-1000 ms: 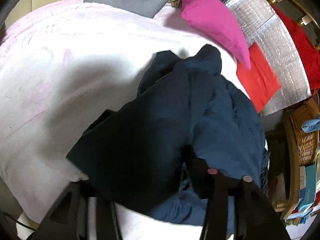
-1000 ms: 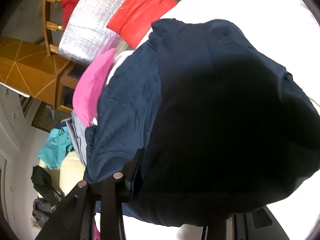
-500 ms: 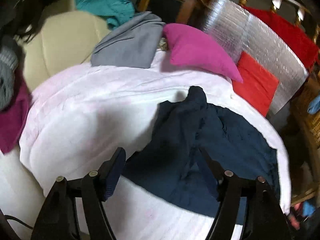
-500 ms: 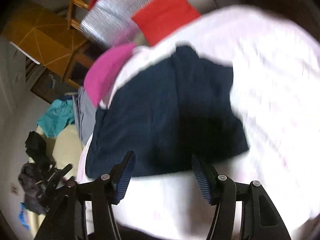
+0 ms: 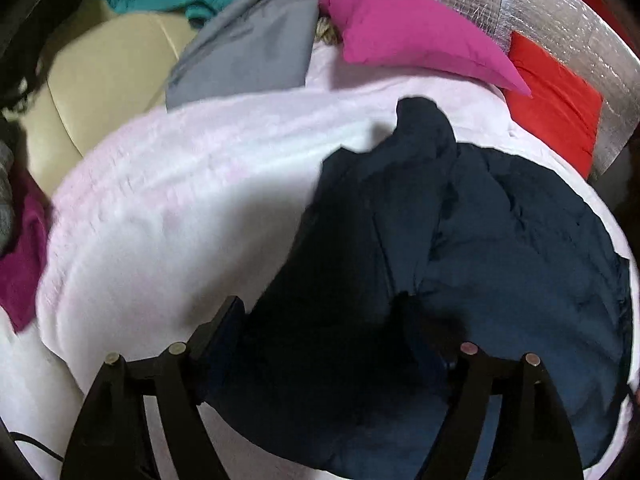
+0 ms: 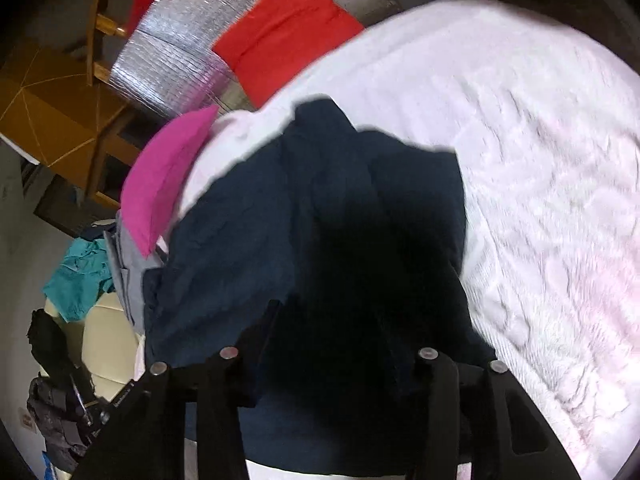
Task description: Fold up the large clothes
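Crumpled navy garment [image 5: 500,248] on fluffy white blanket [image 5: 180,208]

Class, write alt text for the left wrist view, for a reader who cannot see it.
A crumpled navy garment lies on a white blanket, with the open left gripper just above its near edge. Behind it sit a magenta pillow, a grey folded cloth and a red cushion.

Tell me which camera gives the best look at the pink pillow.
The left wrist view. There the pink pillow shows nearly whole, lying along the far edge of the white blanket beside the grey garment. The right wrist view shows it smaller, foreshortened and off to the left.
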Available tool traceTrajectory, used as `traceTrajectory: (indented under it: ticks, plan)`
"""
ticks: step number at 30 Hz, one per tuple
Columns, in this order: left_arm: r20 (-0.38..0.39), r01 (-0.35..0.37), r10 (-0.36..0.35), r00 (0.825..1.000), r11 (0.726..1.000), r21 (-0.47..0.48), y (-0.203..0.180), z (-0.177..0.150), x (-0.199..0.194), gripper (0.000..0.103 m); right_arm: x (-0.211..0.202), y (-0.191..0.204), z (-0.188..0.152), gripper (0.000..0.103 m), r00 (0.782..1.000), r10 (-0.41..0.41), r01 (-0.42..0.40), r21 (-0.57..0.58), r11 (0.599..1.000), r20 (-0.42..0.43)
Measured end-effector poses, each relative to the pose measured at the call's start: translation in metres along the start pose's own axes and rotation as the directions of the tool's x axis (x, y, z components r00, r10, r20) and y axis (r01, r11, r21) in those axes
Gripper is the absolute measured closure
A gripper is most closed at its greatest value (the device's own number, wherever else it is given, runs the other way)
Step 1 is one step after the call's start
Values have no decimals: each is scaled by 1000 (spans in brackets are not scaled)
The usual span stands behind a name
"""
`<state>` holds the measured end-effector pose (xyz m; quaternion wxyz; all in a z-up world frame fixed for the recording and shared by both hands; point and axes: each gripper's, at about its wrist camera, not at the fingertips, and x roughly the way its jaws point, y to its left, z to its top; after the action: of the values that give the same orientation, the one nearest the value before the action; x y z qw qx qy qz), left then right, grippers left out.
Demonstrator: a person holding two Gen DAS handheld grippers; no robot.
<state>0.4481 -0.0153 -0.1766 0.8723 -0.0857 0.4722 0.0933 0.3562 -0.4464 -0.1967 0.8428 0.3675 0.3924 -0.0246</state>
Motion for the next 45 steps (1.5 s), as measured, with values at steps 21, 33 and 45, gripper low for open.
traceTrajectory:
  ticks: [21, 33, 45]
  plan:
    - [174, 2, -13, 985, 998, 62, -18, 13, -21, 22, 73, 66, 69, 54, 974, -222, 226, -92, 970, 49]
    - [185, -21, 8, 983, 998, 67, -16, 9, -23, 22, 13, 53, -19, 54, 993, -116, 118, -176, 977, 21]
    - [81, 78, -85, 993, 993, 83, -22, 26, -2, 22, 9, 28, -19, 54, 999, -33, 37, -124, 992, 31]
